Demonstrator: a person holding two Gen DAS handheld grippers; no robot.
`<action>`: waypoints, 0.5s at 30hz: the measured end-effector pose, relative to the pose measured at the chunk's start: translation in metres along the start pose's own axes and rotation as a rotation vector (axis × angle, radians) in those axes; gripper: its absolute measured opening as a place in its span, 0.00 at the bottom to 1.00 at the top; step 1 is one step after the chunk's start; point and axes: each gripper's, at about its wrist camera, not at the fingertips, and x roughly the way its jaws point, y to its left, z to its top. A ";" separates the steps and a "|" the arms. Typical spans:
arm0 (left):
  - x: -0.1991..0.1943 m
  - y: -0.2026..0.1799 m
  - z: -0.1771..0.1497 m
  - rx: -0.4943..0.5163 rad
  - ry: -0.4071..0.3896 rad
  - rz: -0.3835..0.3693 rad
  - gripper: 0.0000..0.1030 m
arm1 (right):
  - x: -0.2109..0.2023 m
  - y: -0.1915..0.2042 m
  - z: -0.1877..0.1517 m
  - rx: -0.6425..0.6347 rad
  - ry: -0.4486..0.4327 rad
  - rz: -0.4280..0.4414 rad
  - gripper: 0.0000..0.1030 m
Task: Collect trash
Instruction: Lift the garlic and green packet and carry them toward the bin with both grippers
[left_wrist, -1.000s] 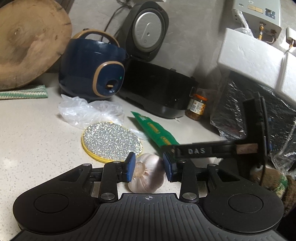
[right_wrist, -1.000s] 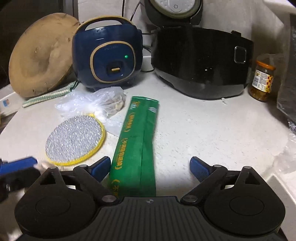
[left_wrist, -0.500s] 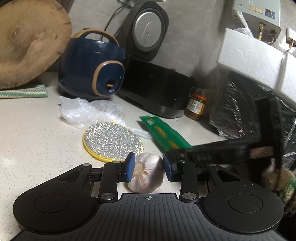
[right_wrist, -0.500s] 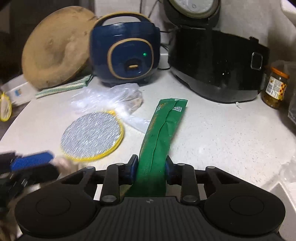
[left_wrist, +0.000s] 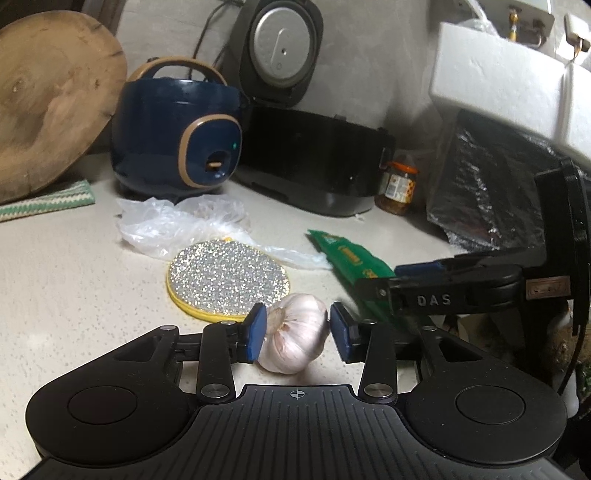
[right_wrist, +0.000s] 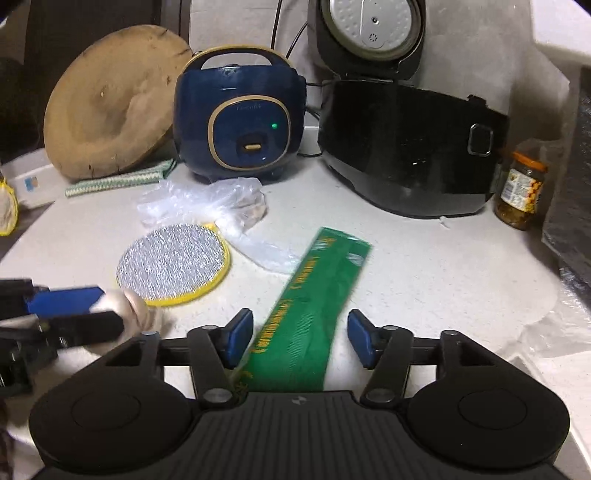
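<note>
Right gripper: clamped on green wrapper half a second ago, jaws now spread, wrapper loose between them. Left gripper eased off garlic bulb, right pad clear. Beyond: scouring pad, plastic bag. Neither piece secured.

Dim, warm indoor light falls from above. Glare spots glint on the black cooker. Fisheye bending warps both views' edges. The left tool smears with motion blur.
</note>
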 end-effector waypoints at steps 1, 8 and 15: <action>0.000 -0.001 0.002 0.015 0.009 0.008 0.46 | 0.004 0.001 0.001 0.001 0.003 0.006 0.57; 0.003 -0.007 0.005 0.110 0.071 0.071 0.47 | 0.012 0.009 -0.006 -0.009 0.005 0.021 0.57; 0.012 -0.013 0.009 0.119 0.082 0.079 0.46 | 0.009 0.012 -0.014 -0.014 0.009 0.040 0.57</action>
